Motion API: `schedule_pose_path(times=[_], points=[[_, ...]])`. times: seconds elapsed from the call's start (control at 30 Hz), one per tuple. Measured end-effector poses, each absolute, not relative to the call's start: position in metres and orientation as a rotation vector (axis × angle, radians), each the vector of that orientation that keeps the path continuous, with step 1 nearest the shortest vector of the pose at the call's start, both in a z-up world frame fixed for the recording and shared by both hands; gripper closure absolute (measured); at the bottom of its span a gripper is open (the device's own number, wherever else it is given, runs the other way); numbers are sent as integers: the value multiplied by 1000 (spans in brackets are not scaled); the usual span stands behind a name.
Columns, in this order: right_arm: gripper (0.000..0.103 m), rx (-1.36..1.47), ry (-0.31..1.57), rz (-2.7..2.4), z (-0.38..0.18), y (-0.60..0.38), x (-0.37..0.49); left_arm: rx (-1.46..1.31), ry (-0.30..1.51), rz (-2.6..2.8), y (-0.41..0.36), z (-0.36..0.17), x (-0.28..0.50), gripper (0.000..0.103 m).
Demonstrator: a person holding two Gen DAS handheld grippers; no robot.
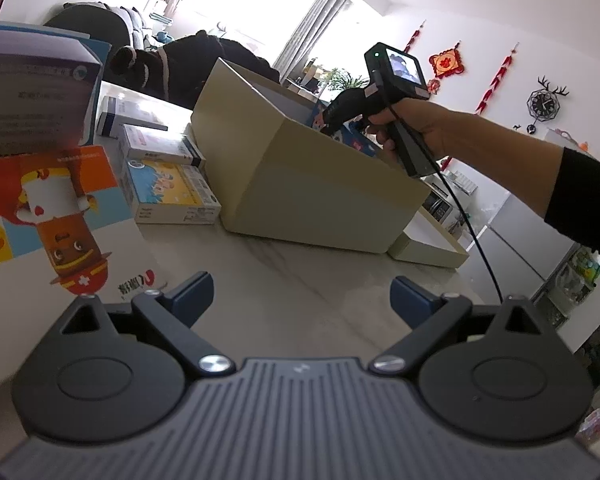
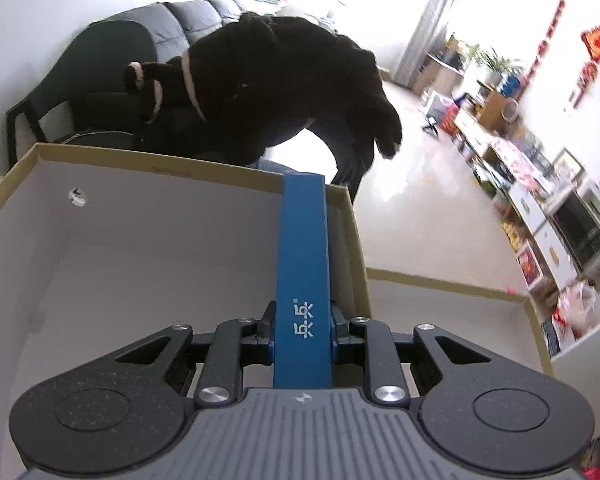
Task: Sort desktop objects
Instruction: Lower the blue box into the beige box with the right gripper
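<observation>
A slim blue box [image 2: 302, 240] with white characters stands on edge between the pads of my right gripper [image 2: 303, 320], which is shut on it. The box reaches down along the right inner wall of an open beige carton [image 2: 140, 216]. In the left wrist view a hand [image 1: 416, 128] holds that gripper over the carton [image 1: 320, 184], its fingers hidden behind the rim. My left gripper [image 1: 303, 296] hovers open over the bare tabletop [image 1: 300, 268], nothing between its fingers.
Several small boxes lie left of the carton: a cartoon-printed one [image 1: 60, 220], a light blue one [image 1: 168, 188], a white one [image 1: 156, 146]. The carton's lid [image 1: 428, 248] lies to its right. A black coat [image 2: 284, 80] hangs on a chair behind.
</observation>
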State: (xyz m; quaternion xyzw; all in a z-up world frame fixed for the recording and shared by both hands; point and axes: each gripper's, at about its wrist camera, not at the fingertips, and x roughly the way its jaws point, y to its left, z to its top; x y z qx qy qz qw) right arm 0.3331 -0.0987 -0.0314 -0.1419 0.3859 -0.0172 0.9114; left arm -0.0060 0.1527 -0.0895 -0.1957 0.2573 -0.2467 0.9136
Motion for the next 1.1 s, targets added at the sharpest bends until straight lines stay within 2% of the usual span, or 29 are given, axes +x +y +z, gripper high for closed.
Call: schedule_pose_path(times=[0.27, 0.5, 0.57, 0.6, 0.97, 1.1], points=[[71, -502, 710, -20, -35, -84, 323, -399, 528, -505, 152, -89, -7, 6], [65, -578, 643, -45, -34, -78, 311, -395, 525, -503, 152, -88, -10, 6], [45, -635, 605, -80, -35, -75, 308, -393, 523, -504, 151, -87, -11, 6], [43, -660, 595, -83, -35, -74, 306, -392, 522, -504, 151, -87, -11, 6], [41, -634, 784, -58, -54, -87, 325, -391, 525, -506, 148, -88, -12, 5], [41, -653, 795, -81, -61, -84, 333, -390, 529, -500, 150, -89, -12, 5]])
